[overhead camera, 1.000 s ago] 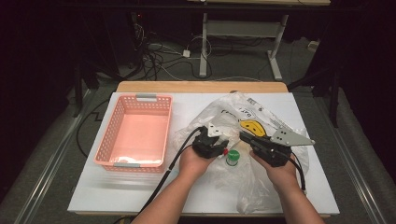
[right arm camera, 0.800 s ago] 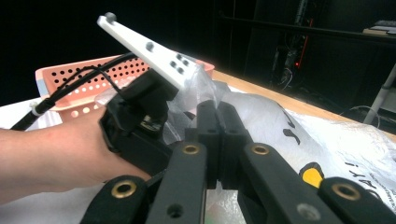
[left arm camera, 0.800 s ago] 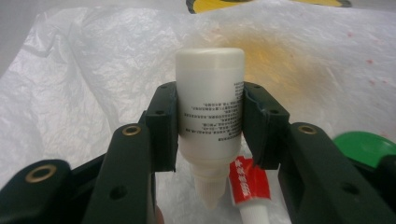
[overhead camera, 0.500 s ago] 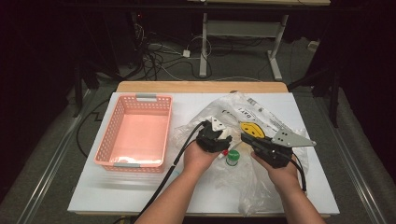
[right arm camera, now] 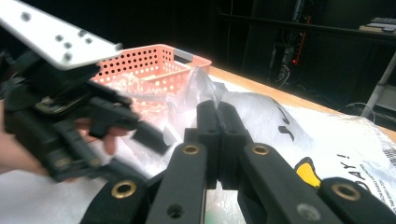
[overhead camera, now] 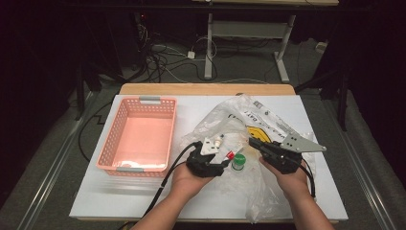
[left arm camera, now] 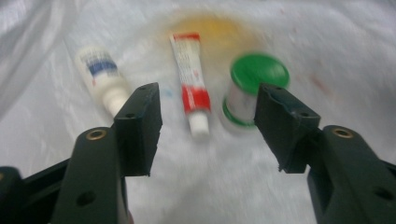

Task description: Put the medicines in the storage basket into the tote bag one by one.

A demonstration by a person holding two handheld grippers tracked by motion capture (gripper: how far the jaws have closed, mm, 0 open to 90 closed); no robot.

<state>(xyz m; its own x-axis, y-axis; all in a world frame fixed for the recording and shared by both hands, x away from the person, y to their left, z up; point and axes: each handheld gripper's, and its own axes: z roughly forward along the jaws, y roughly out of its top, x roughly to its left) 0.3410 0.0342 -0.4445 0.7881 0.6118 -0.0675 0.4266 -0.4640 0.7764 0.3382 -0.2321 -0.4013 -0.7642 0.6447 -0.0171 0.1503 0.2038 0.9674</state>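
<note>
Picking small things off a plastic bag

The left gripper [left arm camera: 205, 128] has just been opening its jaws, and nothing is between them; they point at the red and white tube [left arm camera: 190, 79], which lies flat on the plastic bag [overhead camera: 268, 120], so I think it wants to grab that tube. A small white bottle [left arm camera: 102, 77] lies just beside the tube on one side, and a green-capped jar [left arm camera: 254, 81] stands just beside it on the other, so the jaws could bump them. The right gripper [right arm camera: 217, 126] is pinched shut on a fold of the bag, maybe to hold it still. A pink basket [overhead camera: 141, 136] waits near, with nothing seen in it.
</note>
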